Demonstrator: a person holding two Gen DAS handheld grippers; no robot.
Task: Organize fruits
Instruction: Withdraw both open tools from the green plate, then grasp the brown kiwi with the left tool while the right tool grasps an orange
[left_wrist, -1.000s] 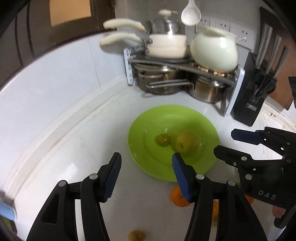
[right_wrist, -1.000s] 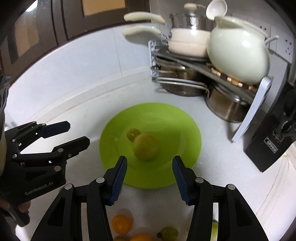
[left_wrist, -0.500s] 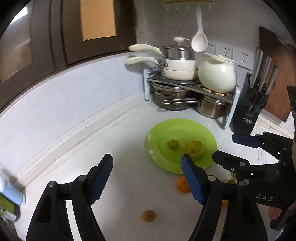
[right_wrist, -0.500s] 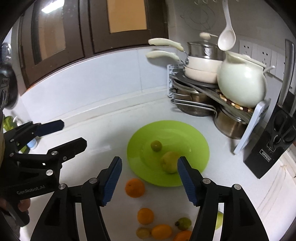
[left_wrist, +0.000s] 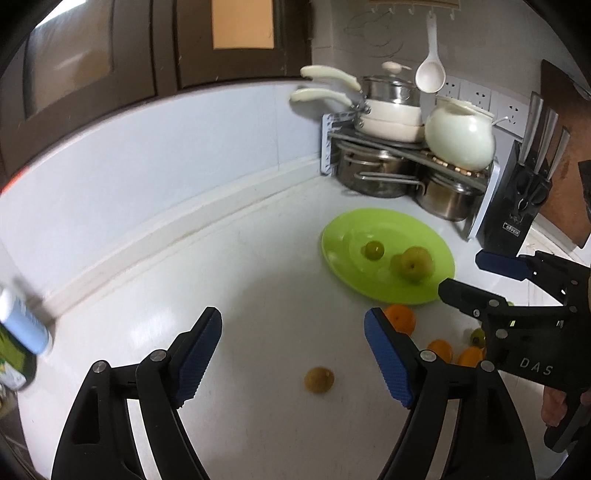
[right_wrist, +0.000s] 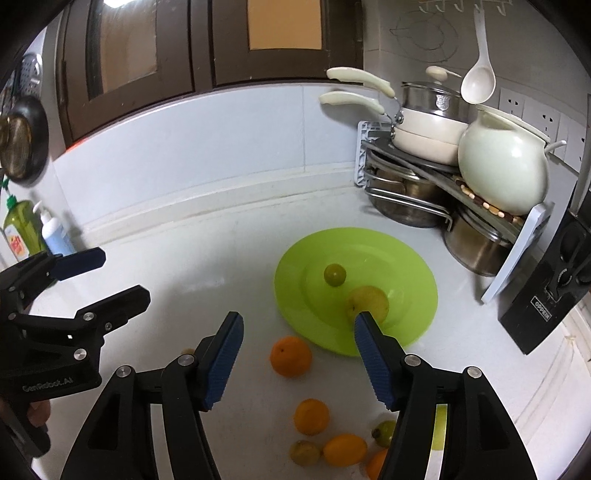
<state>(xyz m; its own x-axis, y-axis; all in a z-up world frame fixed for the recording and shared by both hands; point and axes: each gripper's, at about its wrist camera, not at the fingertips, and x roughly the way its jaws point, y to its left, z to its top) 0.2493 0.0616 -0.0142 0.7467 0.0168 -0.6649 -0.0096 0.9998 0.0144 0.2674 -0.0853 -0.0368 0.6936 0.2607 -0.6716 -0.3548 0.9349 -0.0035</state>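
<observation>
With two fruits already set on the green plate (right_wrist: 413, 325), the left gripper (left_wrist: 293, 354) (jaws just widened, empty) is aimed at the brownish fruit (left_wrist: 319, 379), while the right gripper (right_wrist: 297, 356), likewise parted and empty, is held over the nearest orange (right_wrist: 290, 355).

I see a pot rack (right_wrist: 436, 192) with a cream jug (right_wrist: 502, 166) in the desk's (right_wrist: 221, 251) far right corner, a knife block (left_wrist: 517, 206) beside it, and bottles (right_wrist: 33, 229) at the left edge.
</observation>
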